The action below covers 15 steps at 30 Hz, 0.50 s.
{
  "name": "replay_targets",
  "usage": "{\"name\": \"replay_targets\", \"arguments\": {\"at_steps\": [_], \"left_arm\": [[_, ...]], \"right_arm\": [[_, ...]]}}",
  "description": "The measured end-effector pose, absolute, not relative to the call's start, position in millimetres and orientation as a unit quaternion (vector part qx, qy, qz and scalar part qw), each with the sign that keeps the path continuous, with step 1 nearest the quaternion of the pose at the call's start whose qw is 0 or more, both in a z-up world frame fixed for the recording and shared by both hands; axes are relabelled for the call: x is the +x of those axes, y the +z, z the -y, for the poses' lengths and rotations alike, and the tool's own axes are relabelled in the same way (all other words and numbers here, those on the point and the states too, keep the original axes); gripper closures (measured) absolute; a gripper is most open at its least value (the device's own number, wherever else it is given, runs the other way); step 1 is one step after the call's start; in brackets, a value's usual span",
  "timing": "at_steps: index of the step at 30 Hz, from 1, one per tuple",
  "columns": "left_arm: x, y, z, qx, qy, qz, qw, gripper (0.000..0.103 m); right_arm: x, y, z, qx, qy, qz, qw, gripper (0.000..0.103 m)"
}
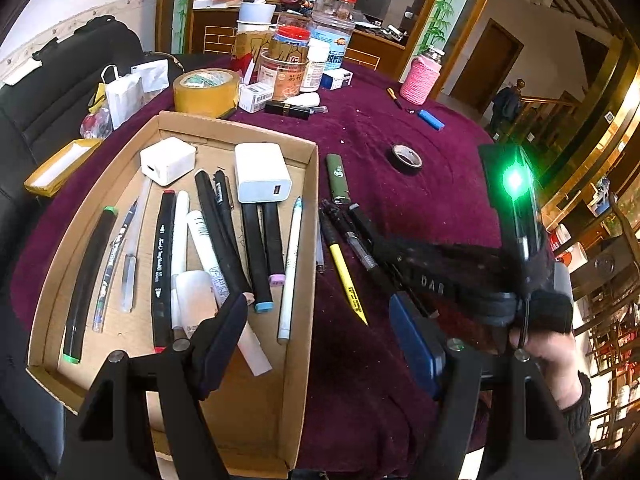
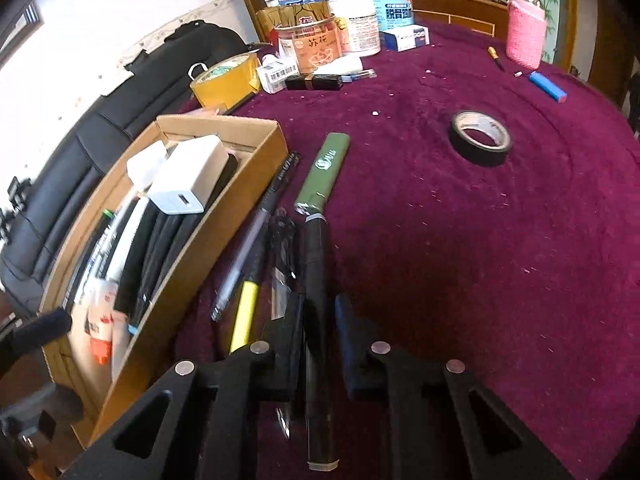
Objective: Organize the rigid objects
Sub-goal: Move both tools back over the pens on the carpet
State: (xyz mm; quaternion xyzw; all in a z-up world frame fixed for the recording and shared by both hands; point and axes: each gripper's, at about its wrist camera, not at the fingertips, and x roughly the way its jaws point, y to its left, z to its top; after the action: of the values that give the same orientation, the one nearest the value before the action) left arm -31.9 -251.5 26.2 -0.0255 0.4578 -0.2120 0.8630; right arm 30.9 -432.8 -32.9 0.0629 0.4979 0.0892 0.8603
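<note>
A cardboard box (image 1: 310,216) holds several pens, markers and two white chargers (image 1: 262,174). Right of it on the purple cloth lie a green lighter (image 2: 326,168), a yellow pen (image 2: 246,312), a clear pen (image 2: 240,264) and a thick black marker (image 2: 316,248). My right gripper (image 2: 320,300) points steeply down, shut on the black marker, which still lies flat on the cloth. My left gripper (image 1: 316,308) is open and holds nothing. One finger (image 1: 224,340) hangs over the box and the other over the cloth.
A black tape roll (image 2: 480,138) lies on bare cloth to the right. Further back are a blue lighter (image 2: 548,86), a pink-sleeved bottle (image 2: 526,36), a brown packing tape roll (image 2: 226,78) and a cluster of jars (image 2: 316,44). A hand (image 1: 552,344) holds the right gripper.
</note>
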Motion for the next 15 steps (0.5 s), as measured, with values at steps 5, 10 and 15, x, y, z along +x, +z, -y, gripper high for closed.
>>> {"name": "replay_targets", "arguments": {"at_steps": [5, 10, 15], "left_arm": [[-31, 28, 261, -0.021, -0.222, -0.457, 0.861, 0.030], [-31, 29, 274, -0.015, -0.229, -0.460, 0.858, 0.030], [-25, 27, 298, -0.009, -0.247, -0.470, 0.848, 0.030]], "right_arm": [[28, -36, 434, 0.068, 0.100, -0.496, 0.860, 0.086], [10, -38, 458, 0.122, 0.085, -0.492, 0.858, 0.088], [-18, -33, 489, 0.159, 0.065, -0.466, 0.868, 0.088]]}}
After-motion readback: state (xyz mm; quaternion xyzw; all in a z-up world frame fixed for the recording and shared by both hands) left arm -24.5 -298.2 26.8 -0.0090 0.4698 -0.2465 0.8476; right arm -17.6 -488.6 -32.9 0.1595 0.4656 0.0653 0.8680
